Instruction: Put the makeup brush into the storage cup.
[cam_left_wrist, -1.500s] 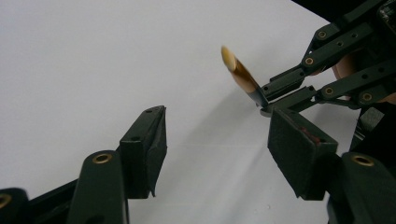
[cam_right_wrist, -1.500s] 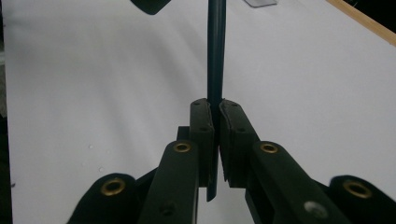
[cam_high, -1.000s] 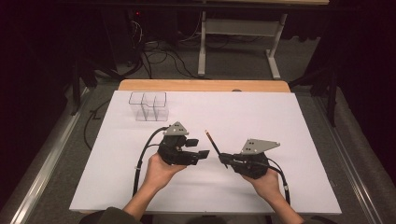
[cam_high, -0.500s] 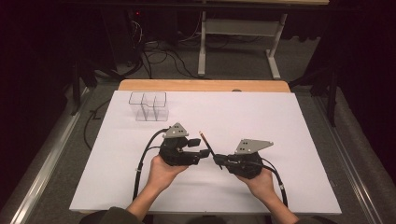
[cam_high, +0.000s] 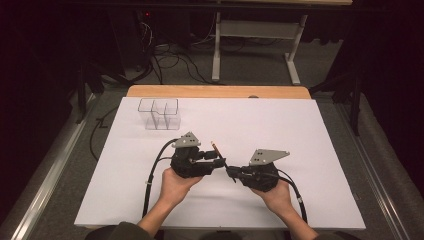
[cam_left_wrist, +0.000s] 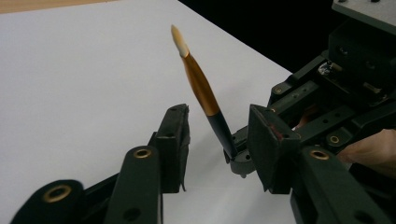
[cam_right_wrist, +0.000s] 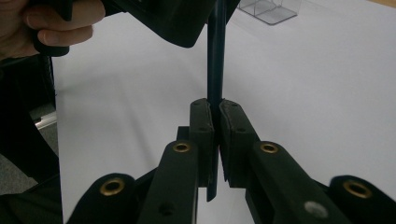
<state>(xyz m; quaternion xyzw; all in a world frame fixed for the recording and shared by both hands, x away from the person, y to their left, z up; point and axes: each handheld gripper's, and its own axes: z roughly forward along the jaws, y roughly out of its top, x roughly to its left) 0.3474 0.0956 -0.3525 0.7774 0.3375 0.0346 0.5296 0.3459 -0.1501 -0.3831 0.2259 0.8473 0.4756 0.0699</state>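
A paintbrush (cam_high: 218, 151) with a black handle, an orange-brown ferrule and a pale tip (cam_left_wrist: 178, 39) is held over the white table. My right gripper (cam_right_wrist: 215, 122) is shut on the brush's handle (cam_right_wrist: 216, 56) near its end. My left gripper (cam_left_wrist: 219, 135) is open, its two jaws standing on either side of the brush (cam_left_wrist: 201, 88) without touching it. In the high view, the left gripper (cam_high: 218, 162) and the right gripper (cam_high: 232, 173) meet tip to tip at the table's middle front.
A clear plastic container (cam_high: 159, 113) with compartments stands at the back left of the white table sheet (cam_high: 310, 135); its corner also shows at the container (cam_right_wrist: 268, 9) in the right gripper view. Cables trail from both grippers toward the front edge.
The right gripper has carried the brush leftward toward the left gripper. The brush now sits between the left gripper's open jaws.
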